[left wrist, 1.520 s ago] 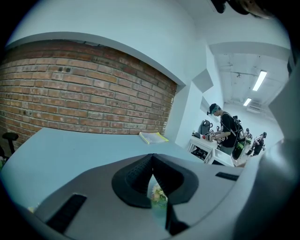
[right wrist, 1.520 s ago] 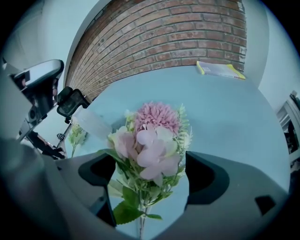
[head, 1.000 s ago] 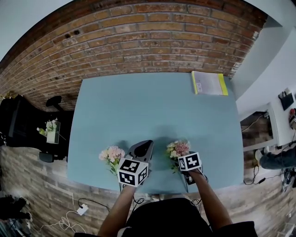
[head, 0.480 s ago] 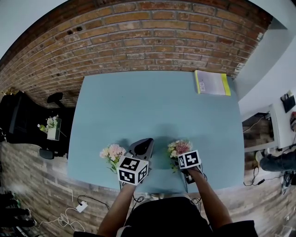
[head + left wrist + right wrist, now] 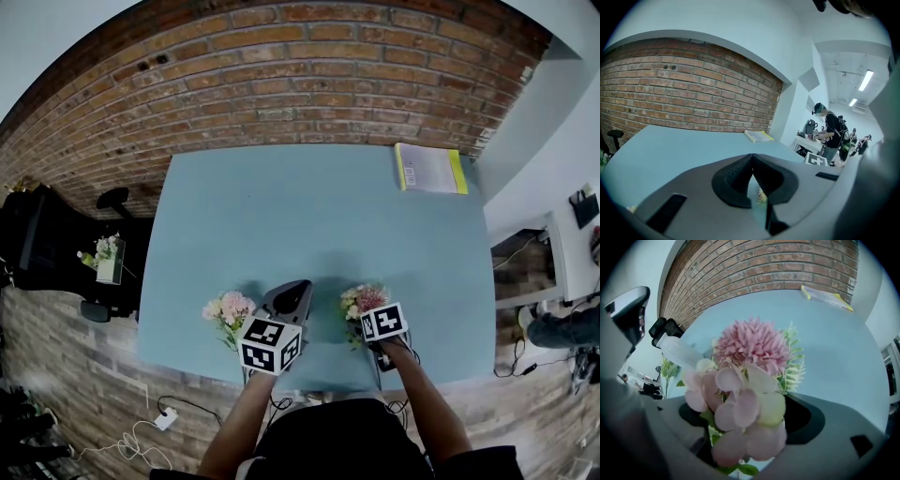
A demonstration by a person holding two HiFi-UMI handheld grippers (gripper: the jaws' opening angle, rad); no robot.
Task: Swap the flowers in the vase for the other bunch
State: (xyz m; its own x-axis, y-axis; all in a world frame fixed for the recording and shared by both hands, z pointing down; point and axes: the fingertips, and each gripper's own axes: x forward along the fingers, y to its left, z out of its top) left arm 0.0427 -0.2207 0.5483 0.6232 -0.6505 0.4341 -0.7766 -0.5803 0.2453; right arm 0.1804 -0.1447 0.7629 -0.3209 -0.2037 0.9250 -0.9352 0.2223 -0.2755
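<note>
Clasping pink bunch (image 5: 750, 376), seemingly: right tongs (image 5: 745, 397) | left tongs (image 5: 752, 161): pinched shut | second bunch (image 5: 228, 311): tabletop (image 5: 309, 206)

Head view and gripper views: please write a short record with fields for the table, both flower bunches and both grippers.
surface: light blue table, red brick wall behind
left gripper: jaws shut, nothing held
right gripper: jaws around stems; blossoms hide whether they press
first bunch: pale pink flower bunch, lying on the table, apart from the left gripper
second bunch: pink and cream flower bunch, rising between the right gripper's jaws
far right corner: yellow-edged booklet
</note>
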